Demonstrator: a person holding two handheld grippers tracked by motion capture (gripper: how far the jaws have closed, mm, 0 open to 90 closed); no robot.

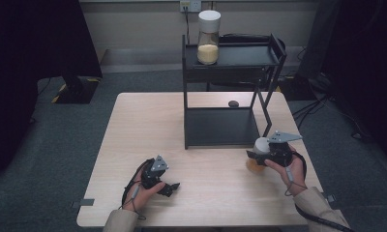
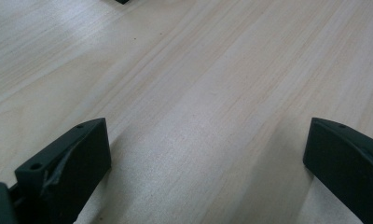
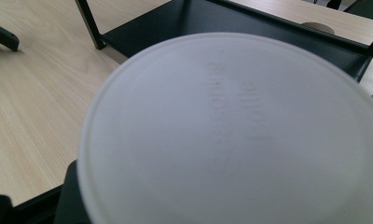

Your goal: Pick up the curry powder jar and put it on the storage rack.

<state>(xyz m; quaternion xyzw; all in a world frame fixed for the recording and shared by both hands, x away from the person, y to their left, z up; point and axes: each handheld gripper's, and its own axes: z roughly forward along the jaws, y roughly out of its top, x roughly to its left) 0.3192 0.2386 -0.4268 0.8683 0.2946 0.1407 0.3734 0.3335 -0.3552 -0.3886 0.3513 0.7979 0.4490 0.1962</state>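
The right gripper (image 1: 257, 155) is clamping a white-lidded jar (image 1: 260, 146) of yellowish contents near the table's (image 1: 133, 125) right edge, just in front of the black shelf rack (image 1: 220, 126). In the right gripper view the white lid (image 3: 231, 135) is sitting right against the camera. The left gripper (image 1: 171, 188) is resting wide open and empty near the table's front edge, with bare wood (image 2: 198, 93) lying between its jaws. A second jar (image 1: 208, 38) is standing on the rack's top shelf.
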